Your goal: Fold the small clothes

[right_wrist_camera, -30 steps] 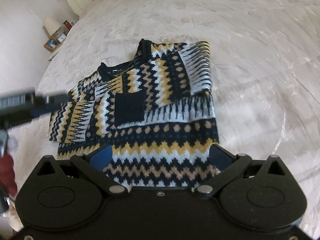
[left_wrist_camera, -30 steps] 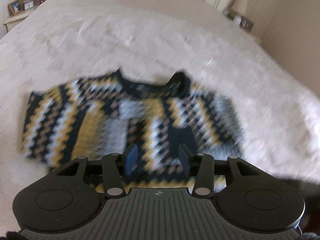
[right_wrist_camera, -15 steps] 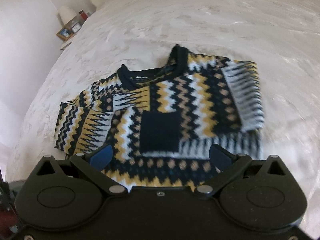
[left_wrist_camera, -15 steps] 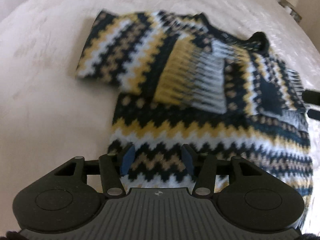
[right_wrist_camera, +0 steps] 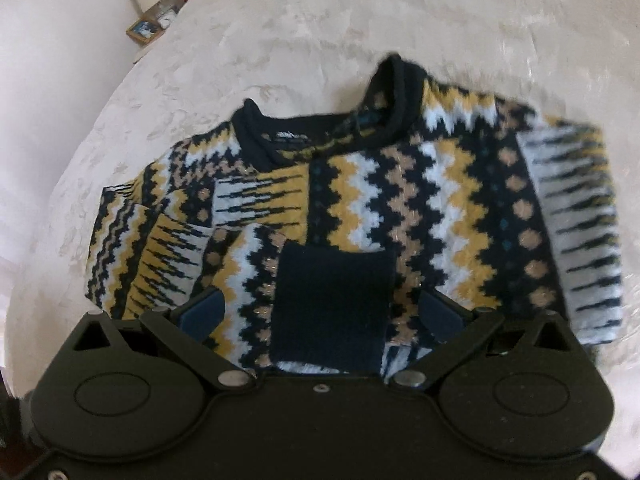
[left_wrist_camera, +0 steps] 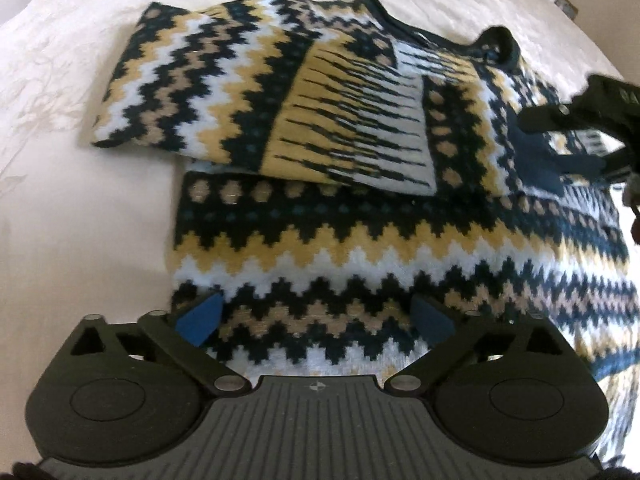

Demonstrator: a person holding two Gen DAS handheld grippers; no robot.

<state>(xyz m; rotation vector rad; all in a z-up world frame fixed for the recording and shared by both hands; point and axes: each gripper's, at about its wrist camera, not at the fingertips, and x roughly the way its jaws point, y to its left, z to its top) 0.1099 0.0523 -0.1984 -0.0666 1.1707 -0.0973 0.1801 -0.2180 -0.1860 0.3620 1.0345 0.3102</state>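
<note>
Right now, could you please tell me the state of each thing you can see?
sweater: flat on the bed, both sleeves folded across the body.
left hand-held gripper: open, over the hem, holding nothing.
right hand-held gripper: open, over the dark cuff.
bed: covered.

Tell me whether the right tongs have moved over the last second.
Yes. The right tongs have come forward toward the sweater's collar; they now straddle the dark navy cuff, where earlier they hung over the hem.

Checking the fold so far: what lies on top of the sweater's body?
Both sleeves are folded across the sweater; the dark cuff lies mid-chest. What is beneath the sleeves is covered.
</note>
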